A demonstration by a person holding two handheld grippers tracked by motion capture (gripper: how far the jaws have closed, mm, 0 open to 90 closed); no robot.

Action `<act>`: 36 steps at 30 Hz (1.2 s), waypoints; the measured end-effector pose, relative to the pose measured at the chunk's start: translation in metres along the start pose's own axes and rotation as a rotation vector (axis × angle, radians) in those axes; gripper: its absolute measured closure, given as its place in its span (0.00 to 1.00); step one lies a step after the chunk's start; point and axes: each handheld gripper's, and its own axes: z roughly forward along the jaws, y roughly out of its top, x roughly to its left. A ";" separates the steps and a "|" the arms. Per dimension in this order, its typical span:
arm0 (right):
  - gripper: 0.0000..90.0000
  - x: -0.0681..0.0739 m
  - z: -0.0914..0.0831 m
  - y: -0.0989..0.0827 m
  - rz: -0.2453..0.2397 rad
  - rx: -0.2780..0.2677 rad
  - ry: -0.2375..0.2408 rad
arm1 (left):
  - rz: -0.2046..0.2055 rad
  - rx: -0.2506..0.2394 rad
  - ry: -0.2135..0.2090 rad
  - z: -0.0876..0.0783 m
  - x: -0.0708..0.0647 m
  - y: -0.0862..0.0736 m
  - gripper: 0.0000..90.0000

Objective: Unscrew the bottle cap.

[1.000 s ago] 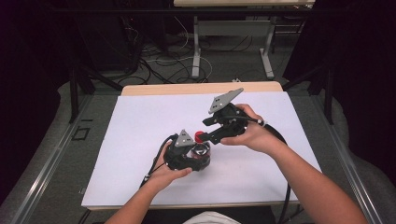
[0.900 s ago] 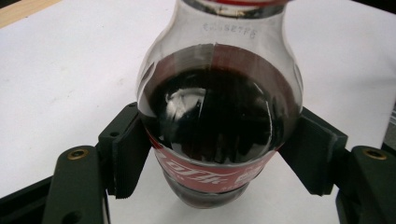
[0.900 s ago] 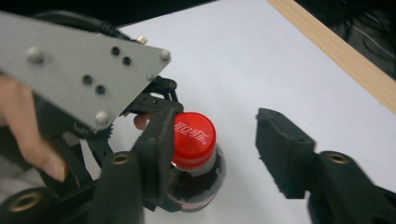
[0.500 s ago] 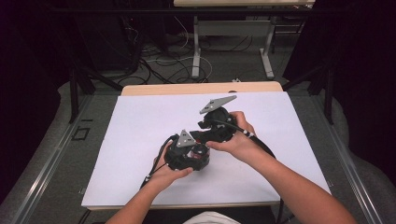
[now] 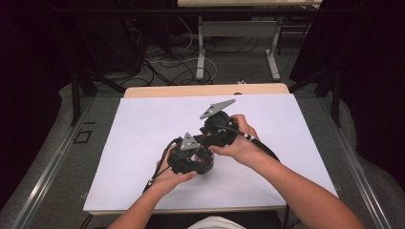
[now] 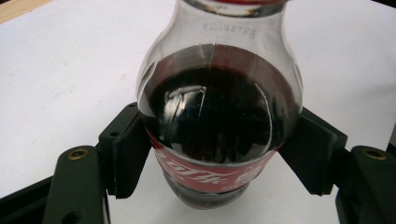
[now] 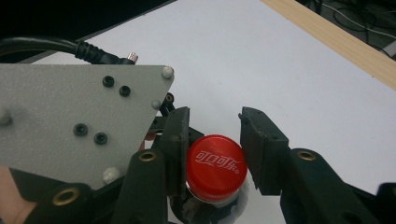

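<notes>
White table (image 5: 143,143): one bottle (image 6: 219,121), two tongs.

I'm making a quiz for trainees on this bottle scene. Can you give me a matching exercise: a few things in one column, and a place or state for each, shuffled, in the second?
Things:
1. left gripper
2. right gripper
3. bottle
4. table cover

Places or states:
A. white, spread under everything
B. shut on the red cap, its jaws having just been closing
C. upright, part full of dark drink, red label
D. clamped on the bottle's body, just above the label

Pairs: 1-D, 2-B, 3-C, 4-A
</notes>
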 end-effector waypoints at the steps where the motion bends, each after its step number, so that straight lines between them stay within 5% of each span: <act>1: 0.70 -0.001 0.000 0.000 -0.008 0.004 0.011 | 0.001 0.000 -0.001 0.000 0.000 0.000 0.34; 10: 0.70 -0.015 -0.001 0.005 -0.159 0.056 0.177 | 0.009 -0.003 -0.018 -0.001 -0.002 0.000 0.34; 14: 0.70 -0.022 -0.003 0.008 -0.266 0.072 0.269 | 0.021 -0.010 -0.046 -0.002 -0.005 0.000 0.34; 15: 0.70 -0.027 -0.003 0.010 -0.345 0.070 0.339 | 0.024 -0.007 -0.056 -0.003 -0.005 0.001 0.34; 17: 0.70 -0.031 -0.004 0.010 -0.363 0.078 0.377 | 0.037 -0.014 -0.061 -0.002 -0.007 0.001 0.34; 20: 0.70 -0.038 -0.002 0.011 -0.454 0.080 0.457 | 0.049 -0.008 -0.067 -0.001 -0.009 0.001 0.34; 22: 0.70 -0.039 -0.002 0.010 -0.497 0.080 0.470 | 0.048 -0.006 -0.067 0.000 -0.010 0.001 0.34; 24: 0.70 -0.039 -0.001 0.010 -0.509 0.079 0.471 | 0.037 0.000 -0.072 0.000 -0.010 0.000 0.34; 30: 0.50 -0.034 -0.007 0.010 -0.392 0.061 0.405 | 0.029 -0.020 -0.051 -0.003 -0.005 0.001 0.34; 34: 0.48 -0.033 -0.016 0.010 -0.344 0.040 0.341 | 0.018 -0.028 -0.035 -0.004 -0.003 0.001 0.34; 36: 0.48 -0.033 -0.020 0.010 -0.272 0.030 0.315 | 0.012 -0.025 -0.032 -0.004 -0.002 0.001 0.34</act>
